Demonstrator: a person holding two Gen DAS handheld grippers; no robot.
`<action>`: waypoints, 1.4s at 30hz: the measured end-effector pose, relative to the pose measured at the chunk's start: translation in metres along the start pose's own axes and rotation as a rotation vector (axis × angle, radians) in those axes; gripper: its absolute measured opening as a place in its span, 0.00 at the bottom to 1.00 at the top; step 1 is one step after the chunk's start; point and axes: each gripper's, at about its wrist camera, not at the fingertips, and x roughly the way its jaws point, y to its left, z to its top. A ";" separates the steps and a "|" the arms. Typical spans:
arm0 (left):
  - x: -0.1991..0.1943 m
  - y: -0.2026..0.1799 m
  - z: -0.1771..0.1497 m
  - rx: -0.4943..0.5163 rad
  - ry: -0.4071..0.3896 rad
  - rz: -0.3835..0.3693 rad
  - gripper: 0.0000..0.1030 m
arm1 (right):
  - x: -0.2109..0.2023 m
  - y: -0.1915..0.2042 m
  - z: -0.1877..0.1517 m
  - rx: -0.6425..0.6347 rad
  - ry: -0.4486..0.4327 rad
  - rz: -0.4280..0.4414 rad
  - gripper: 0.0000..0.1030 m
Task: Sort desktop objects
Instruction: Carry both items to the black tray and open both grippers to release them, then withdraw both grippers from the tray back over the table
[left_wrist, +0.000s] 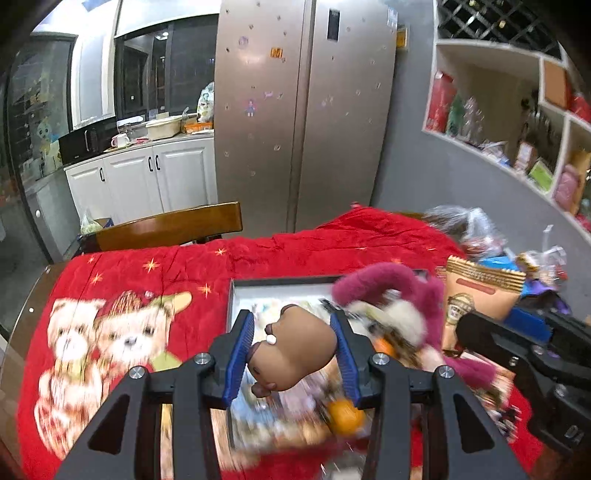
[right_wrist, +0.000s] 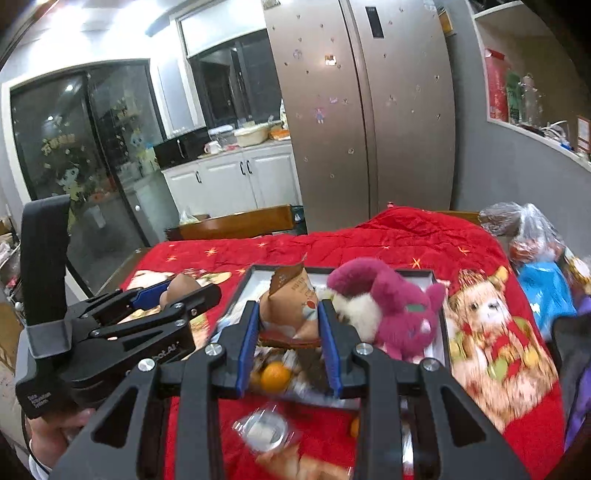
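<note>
My left gripper (left_wrist: 293, 345) is shut on a brown capybara figurine (left_wrist: 295, 354), held above the black-rimmed tray (left_wrist: 280, 281) on the red blanket. In the right wrist view the same left gripper (right_wrist: 173, 291) stands at the left with the brown capybara figurine (right_wrist: 181, 286) between its blue pads. My right gripper (right_wrist: 288, 332) is shut on a tan snack packet (right_wrist: 291, 306) over the tray (right_wrist: 417, 273). The same snack packet (left_wrist: 476, 299) shows at the right of the left wrist view. A magenta and white plush toy (right_wrist: 391, 310) lies in the tray, with an orange (right_wrist: 275, 376) below it.
A red blanket (left_wrist: 177, 273) with bear prints covers the table. A clear plastic cup (right_wrist: 266, 430) lies near the front edge. Bags and a blue packet (right_wrist: 546, 288) crowd the right side. A wooden chair back (left_wrist: 166, 225) stands behind the table, with a fridge beyond.
</note>
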 end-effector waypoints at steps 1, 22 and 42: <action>0.016 0.002 0.006 0.009 0.012 0.004 0.42 | 0.018 -0.005 0.007 -0.004 0.008 -0.013 0.32; 0.121 0.035 0.003 -0.017 0.159 0.074 0.43 | 0.173 -0.040 0.022 0.020 0.166 0.043 0.32; 0.091 0.042 0.018 -0.019 0.051 0.123 0.76 | 0.124 -0.031 0.041 -0.001 -0.006 -0.041 1.00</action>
